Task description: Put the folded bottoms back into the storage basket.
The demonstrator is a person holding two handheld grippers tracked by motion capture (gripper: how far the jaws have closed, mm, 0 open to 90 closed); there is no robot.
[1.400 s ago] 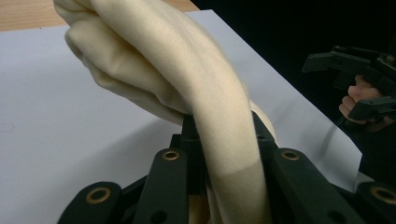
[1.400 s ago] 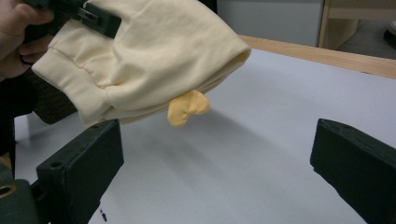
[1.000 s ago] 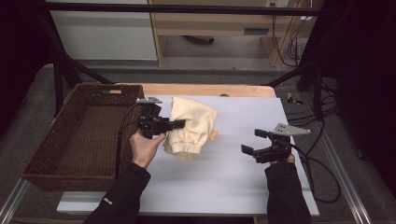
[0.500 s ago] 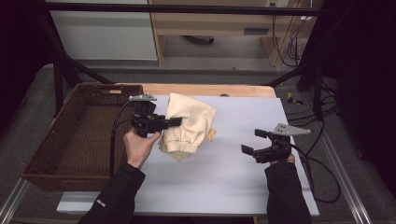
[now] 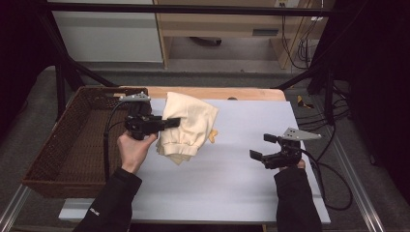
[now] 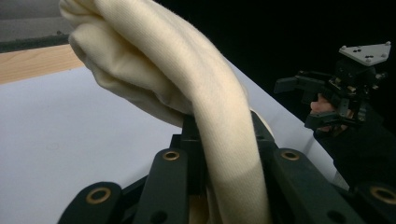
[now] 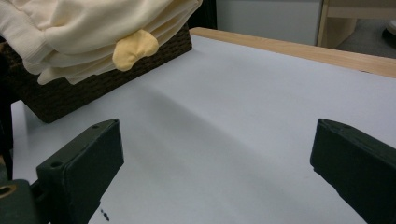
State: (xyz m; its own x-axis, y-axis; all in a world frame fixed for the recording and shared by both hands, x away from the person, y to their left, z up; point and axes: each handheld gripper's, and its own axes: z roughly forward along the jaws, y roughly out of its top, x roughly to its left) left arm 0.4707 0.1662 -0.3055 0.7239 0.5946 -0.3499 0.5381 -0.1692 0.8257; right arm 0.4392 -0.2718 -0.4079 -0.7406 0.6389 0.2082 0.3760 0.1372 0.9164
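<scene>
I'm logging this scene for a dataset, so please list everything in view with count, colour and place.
Folded garment: one, cream with a yellow patch, lifted off the table beside the basket, clamped in the left gripper.
Wicker basket: one, dark brown, at the table's left edge.
Table: one, pale grey top with a wooden far edge, centre.
Cabinets: pale and wooden, on the floor behind the table.
Cables: several, black, floor at far right.
Left gripper: one, black, shut on the garment.
Right gripper: one, black, jaws open, low over the table's right side.
Forearms: two, dark sleeves, from the bottom.
</scene>
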